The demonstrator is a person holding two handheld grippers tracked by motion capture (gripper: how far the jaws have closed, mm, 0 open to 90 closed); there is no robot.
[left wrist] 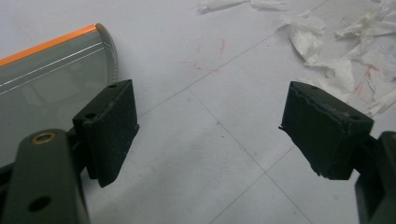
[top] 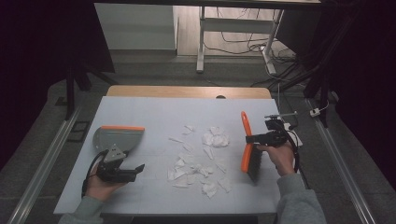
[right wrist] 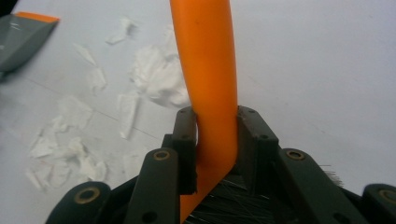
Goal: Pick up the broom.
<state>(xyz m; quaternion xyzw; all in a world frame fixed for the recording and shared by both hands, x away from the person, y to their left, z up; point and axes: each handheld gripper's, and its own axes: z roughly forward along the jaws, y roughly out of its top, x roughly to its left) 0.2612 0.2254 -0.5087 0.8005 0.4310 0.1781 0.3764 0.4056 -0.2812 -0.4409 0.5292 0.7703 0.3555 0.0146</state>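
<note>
White table (top: 154,107) under dim room, desk legs and cables at frame top.

Left of frame: one grey dustpan (top: 117,137) with orange edge, flat on table, untouched. Just below it, left gripper (top: 134,169), jaws wide apart, nothing between them.

Centre: torn paper scraps (top: 201,158), roughly twenty pieces, exact count unclear, scattered loose, none in dustpan.

Right of frame: one orange brush (top: 247,144), bristles down beside scraps, handle clamped in right gripper (top: 254,138).

Judgement: likely sweep-up job, brush picked up, sweeping not begun; dustpan pickup, gathering all left.

White-covered table (top: 154,109) with scattered torn paper scraps (top: 201,161) and a grey, orange-edged dustpan (top: 117,137).
</note>
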